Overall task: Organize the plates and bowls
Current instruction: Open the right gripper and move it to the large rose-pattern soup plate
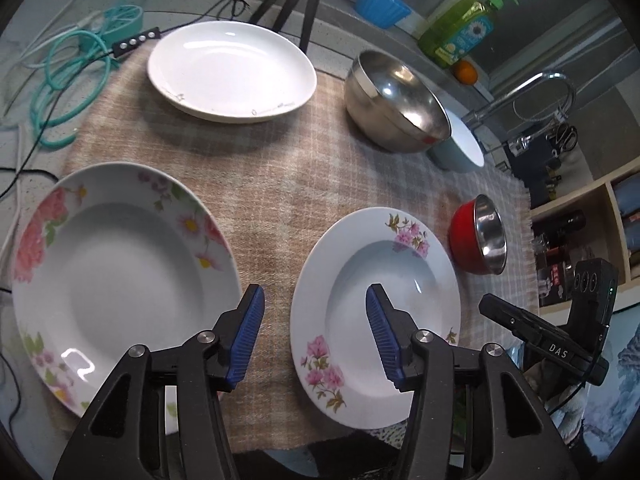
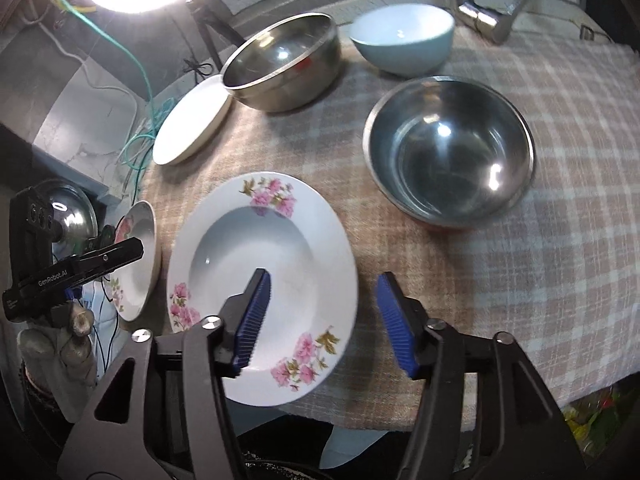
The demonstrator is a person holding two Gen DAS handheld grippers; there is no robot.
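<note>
On the checked cloth, reading from the left, a large floral plate lies flat at the near edge, with a plain white plate further back. Between the large plate and the smaller floral plate hangs the left gripper, jaws wide apart and holding nothing; it seems set to choose between the two plates. The right gripper is likewise spread and empty, its left pad over the smaller plate's well and its right pad beyond the rim, which looks like a line-up to pinch that rim and lift the plate onto a larger one. Further right sit the bowls: a big steel bowl with a pale blue bowl just behind it, and a red-sided steel bowl near the small plate. Whether the two rear bowls touch is hard to tell through the fisheye bend. All dishes lie separate, so stacking has probably not begun.
</note>
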